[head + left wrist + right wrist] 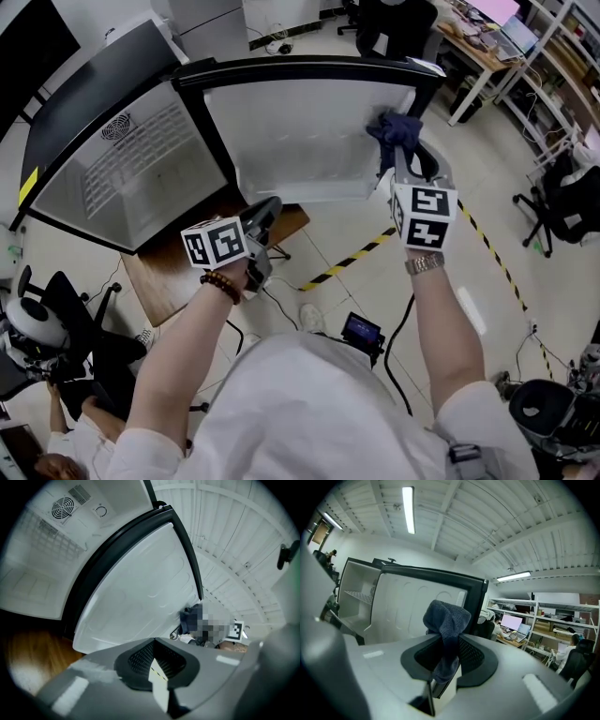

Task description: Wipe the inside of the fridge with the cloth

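Observation:
The fridge (131, 169) stands open, its white-lined door (300, 131) swung out toward me. My right gripper (401, 155) is shut on a dark blue cloth (396, 129), which it holds up against the door's right edge. In the right gripper view the cloth (447, 620) bunches up out of the jaws (449, 658), in front of the door liner (417, 602). My left gripper (270, 211) hangs below the door's lower edge, shut with nothing in it. The left gripper view has its closed jaws (157, 663), the door liner (140, 597) and the cloth (189, 619) beyond it.
The fridge sits on a low wooden stand (173, 277). Yellow-and-black tape (352, 258) crosses the tiled floor. A small device with cables (361, 330) lies by my feet. Office chairs (562, 202) and a desk (483, 42) stand at the right; a seated person (66, 441) is at lower left.

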